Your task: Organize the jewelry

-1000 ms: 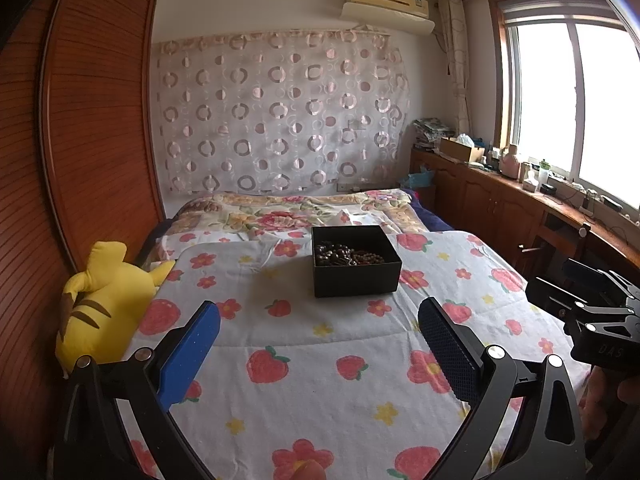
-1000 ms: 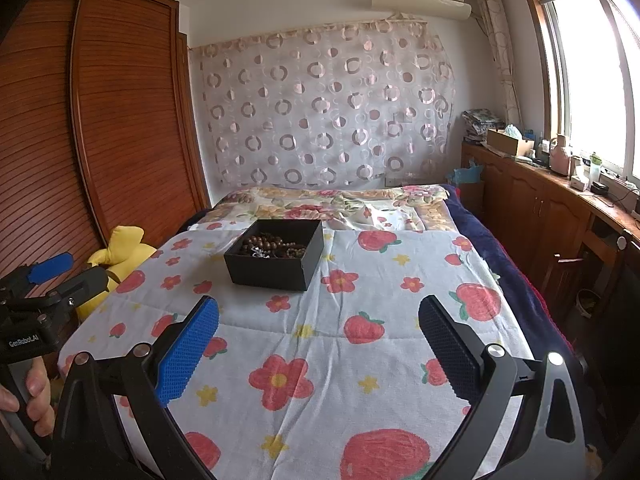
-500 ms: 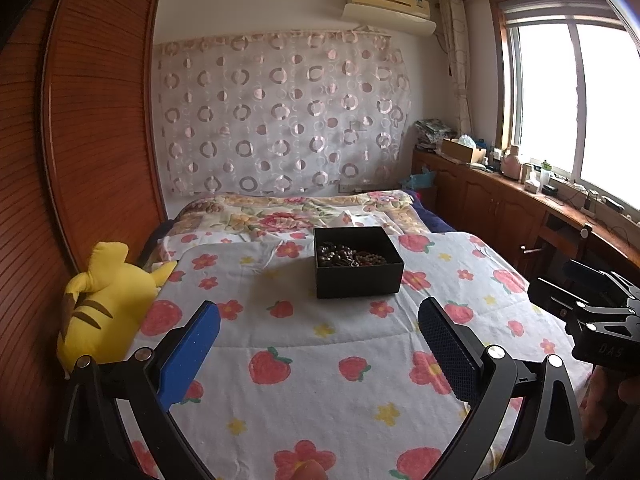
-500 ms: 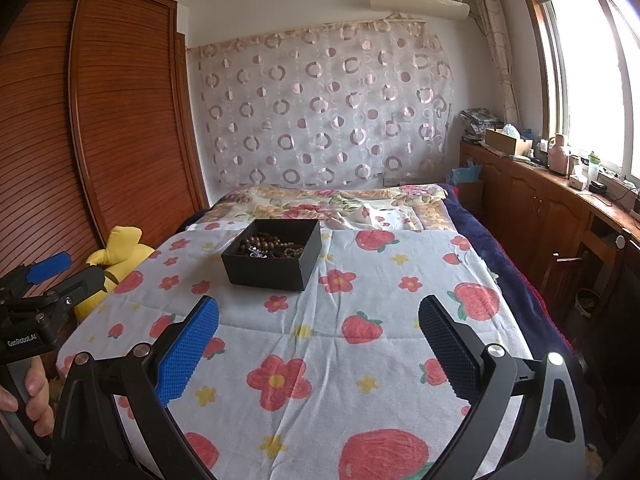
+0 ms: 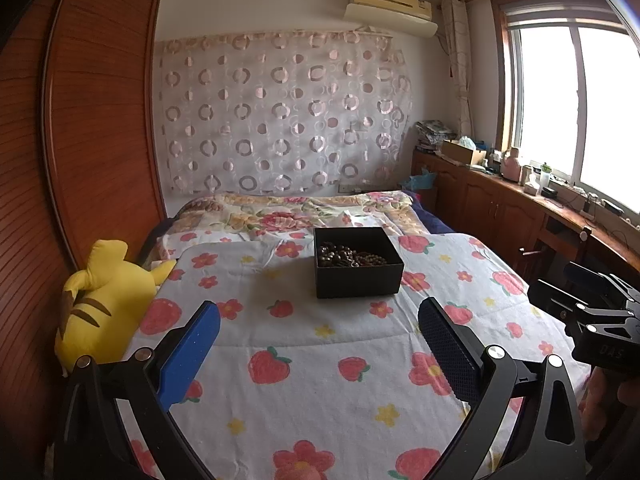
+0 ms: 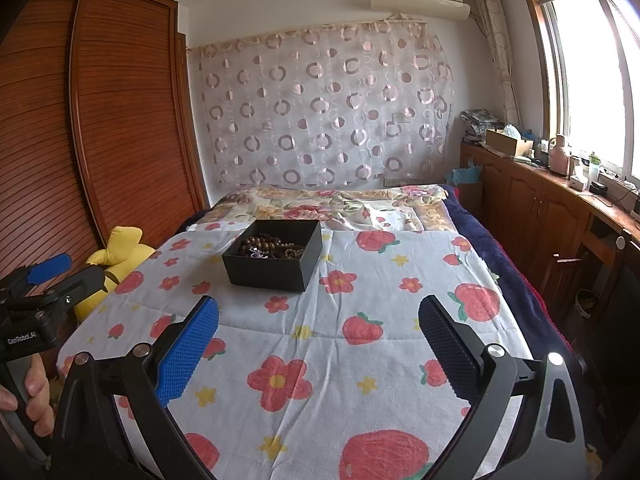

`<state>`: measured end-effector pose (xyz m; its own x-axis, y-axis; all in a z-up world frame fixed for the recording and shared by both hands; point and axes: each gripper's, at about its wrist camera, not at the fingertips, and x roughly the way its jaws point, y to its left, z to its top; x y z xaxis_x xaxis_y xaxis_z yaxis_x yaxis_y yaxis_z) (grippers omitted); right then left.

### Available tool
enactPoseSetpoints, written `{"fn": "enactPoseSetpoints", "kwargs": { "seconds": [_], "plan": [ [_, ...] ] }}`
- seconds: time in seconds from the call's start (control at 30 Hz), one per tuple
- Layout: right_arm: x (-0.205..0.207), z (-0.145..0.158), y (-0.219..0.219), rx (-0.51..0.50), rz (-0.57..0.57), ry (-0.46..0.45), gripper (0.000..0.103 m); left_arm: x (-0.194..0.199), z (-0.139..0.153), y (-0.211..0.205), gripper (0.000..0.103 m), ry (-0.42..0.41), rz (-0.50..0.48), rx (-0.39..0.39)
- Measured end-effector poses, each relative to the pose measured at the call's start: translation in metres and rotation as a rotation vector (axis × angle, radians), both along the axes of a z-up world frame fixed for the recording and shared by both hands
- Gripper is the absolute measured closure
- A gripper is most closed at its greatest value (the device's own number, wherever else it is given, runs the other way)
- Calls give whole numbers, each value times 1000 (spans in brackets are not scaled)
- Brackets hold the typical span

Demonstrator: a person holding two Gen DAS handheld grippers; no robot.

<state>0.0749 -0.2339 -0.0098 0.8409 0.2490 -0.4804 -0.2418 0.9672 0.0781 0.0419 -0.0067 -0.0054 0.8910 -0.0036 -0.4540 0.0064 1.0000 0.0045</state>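
A square matte black box heaped with round brown bead strands sits mid-bed on a soft strawberry-print quilt. The left gripper and right gripper hover near it, each with 2 textured pads spread wide, holding nothing.

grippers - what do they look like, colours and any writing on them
Both are black frames with silver bolts. The left gripper and the right gripper each have one finger padded in textured blue and one in black mesh. The left handle reads "GenRobot.AI"; the right body shows faint "DAS". Bare hands hold the handles, no sleeves visible.
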Motion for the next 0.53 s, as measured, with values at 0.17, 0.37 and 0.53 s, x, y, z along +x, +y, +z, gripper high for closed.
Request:
{"fn": "enactPoseSetpoints", "kwargs": {
  "seconds": [0.17,0.37,0.53],
  "plan": [
    [0,0,1,-1,0,1,2,0,1,0,7,-2,0,-3],
    [0,0,1,-2,0,0,2,1,1,1,7,2,3,-4],
    [0,0,0,-2,0,0,2,1,0,1,7,1,-4,-4]
  ]
}}
